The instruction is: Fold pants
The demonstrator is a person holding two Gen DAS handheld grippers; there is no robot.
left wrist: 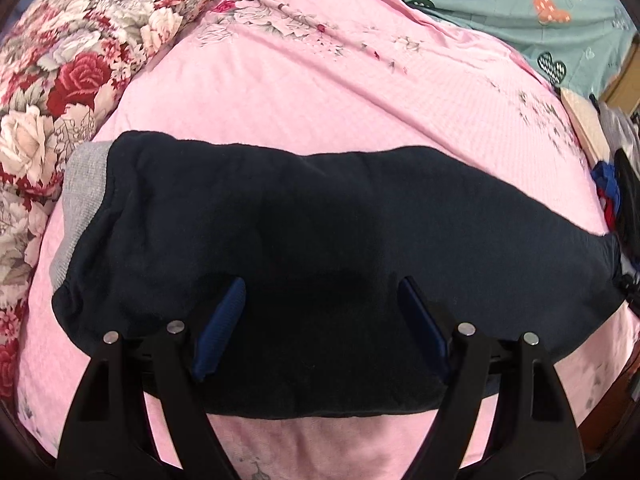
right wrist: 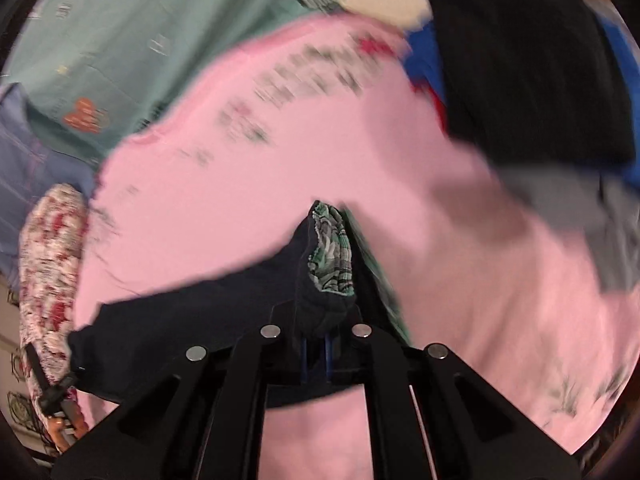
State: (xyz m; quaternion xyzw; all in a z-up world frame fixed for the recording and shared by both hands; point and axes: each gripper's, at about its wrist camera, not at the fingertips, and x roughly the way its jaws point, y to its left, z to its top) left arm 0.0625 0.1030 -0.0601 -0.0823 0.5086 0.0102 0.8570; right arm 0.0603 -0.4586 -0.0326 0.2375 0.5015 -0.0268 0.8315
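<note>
Two grippers share the work, and each is set for a different job. On the bed, over the pink sheet (left wrist: 320, 92), the dark pants (left wrist: 280, 216) lie across the middle as a wide band running from nine o'clock to three o'clock, with a grey ribbed band (left wrist: 80, 196) showing at the nine o'clock end. The left gripper (left wrist: 322, 326) hangs over the near part of that band at six o'clock, its blue fingers (left wrist: 220, 328) spread wide with dark cloth beneath them; whether they touch the fabric I cannot tell, but they pinch nothing. Judged from that stance, it is placed to steady or press the cloth while the other end is carried. The right gripper (right wrist: 316, 354) has its fingers pressed together on a bunched edge of the pants (right wrist: 320, 304), where a green patterned lining (right wrist: 332, 256) turns outward at twelve o'clock of the grip; the rest of the cloth trails away toward eight o'clock. That pinch looks meant to lift this end and bring it over for a fold. A flowered quilt (left wrist: 72, 60) sits at ten o'clock of the left view, a teal cover (left wrist: 520, 12) at one o'clock, and a pile of other clothes (right wrist: 520, 68) at one o'clock of the blurred right view, well apart from the pants.
</note>
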